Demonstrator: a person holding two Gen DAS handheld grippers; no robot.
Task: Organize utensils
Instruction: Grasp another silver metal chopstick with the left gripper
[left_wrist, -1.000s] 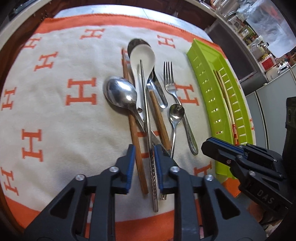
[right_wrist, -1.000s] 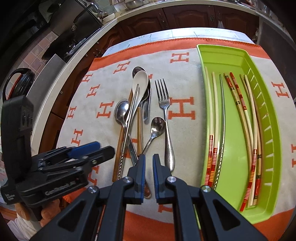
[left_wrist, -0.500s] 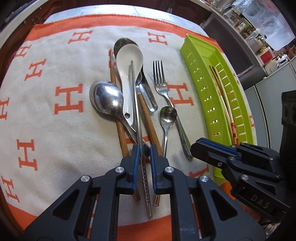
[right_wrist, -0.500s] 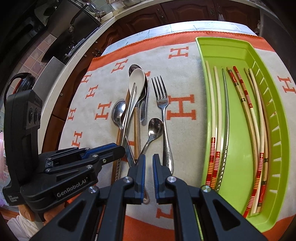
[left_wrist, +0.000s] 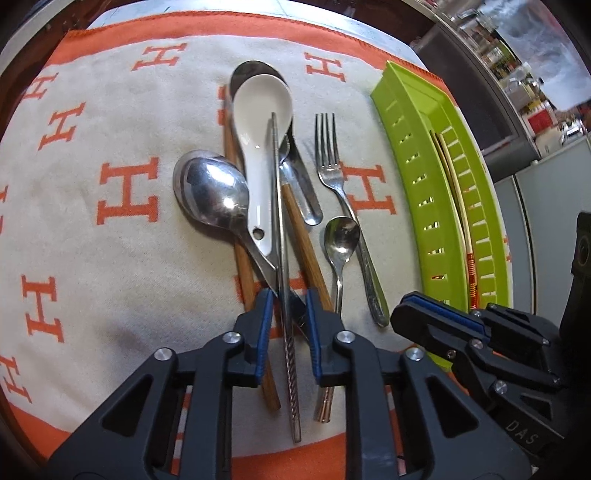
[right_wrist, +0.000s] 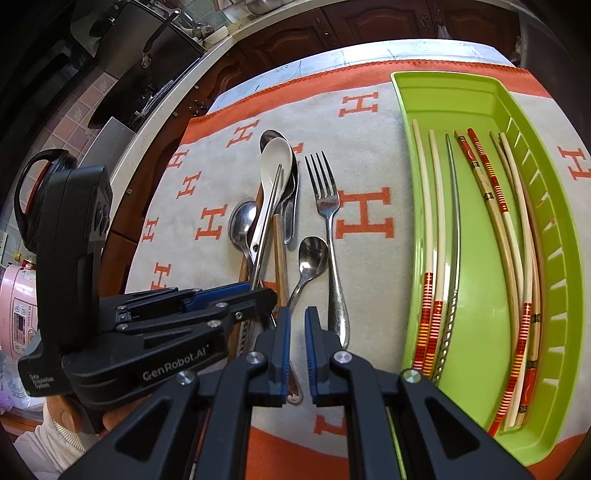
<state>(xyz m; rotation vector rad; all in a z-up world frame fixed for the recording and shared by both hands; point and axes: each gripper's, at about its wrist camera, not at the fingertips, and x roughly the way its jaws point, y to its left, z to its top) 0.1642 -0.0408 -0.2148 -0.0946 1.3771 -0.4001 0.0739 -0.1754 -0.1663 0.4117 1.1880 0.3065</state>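
- straddling the metal chopstick (left_wrist: 280, 221), the left gripper (left_wrist: 289, 295) stands with its jaws narrowed to a slim gap. the blue pads sit just beside the shaft and do not visibly press on it.
- the chopstick runs from 6 to 12 o'clock over the pile, its tip resting in the white spoon (left_wrist: 258, 122) bowl.
- risk: closing off-centre could also catch the wooden chopstick (left_wrist: 303, 236) at 1 o'clock of the jaws, or the big steel spoon (left_wrist: 210, 188) handle lying beneath.
- risk: a slick round shaft pinched near one end may swivel or slide out when raised.
- risk: a dragging tip could tip the white spoon or nudge the fork (left_wrist: 332, 158).
- the right gripper (right_wrist: 297, 314), almost closed on nothing, hovers near; the two tools could bump.
- the green tray (left_wrist: 413, 155) waits at 3 o'clock of the pile.
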